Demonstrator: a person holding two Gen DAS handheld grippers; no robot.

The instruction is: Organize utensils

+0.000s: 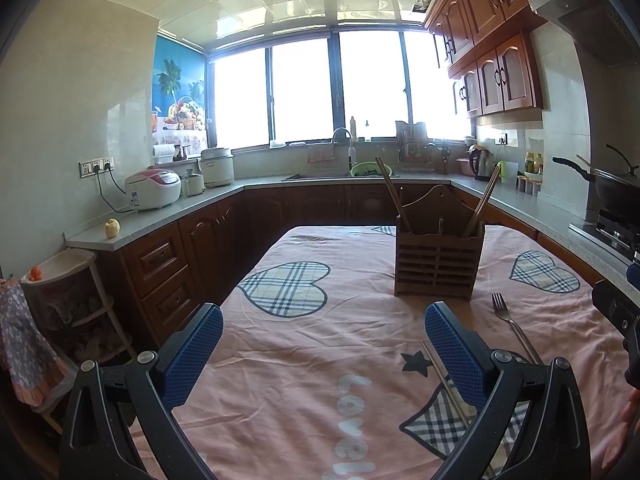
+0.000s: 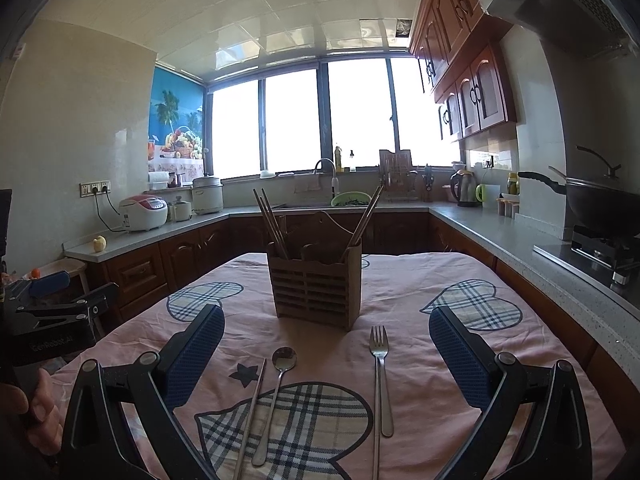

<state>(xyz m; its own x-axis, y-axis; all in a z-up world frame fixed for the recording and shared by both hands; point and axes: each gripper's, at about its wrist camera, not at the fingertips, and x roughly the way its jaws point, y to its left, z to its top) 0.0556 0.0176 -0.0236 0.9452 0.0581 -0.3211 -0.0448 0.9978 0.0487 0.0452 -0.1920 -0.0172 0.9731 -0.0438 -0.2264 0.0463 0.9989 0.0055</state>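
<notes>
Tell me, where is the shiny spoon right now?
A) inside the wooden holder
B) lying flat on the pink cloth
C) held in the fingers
B: the spoon lies flat on the pink cloth between a metal chopstick and the fork, in front of the wooden holder, with both grippers open and holding nothing.

Table: covered by a pink cloth [image 2: 400, 280] printed with plaid hearts and a dark star, filling the lower half of the frame.
Holder: slatted wooden caddy [image 2: 314, 294] standing at centre, chopsticks leaning out of it.
Fork [image 2: 380, 376]: flat, lower centre-right.
Spoon [image 2: 276, 392]: lower centre, just left of the fork.
Loose chopsticks [image 2: 252, 412]: just beside the spoon's left.
</notes>
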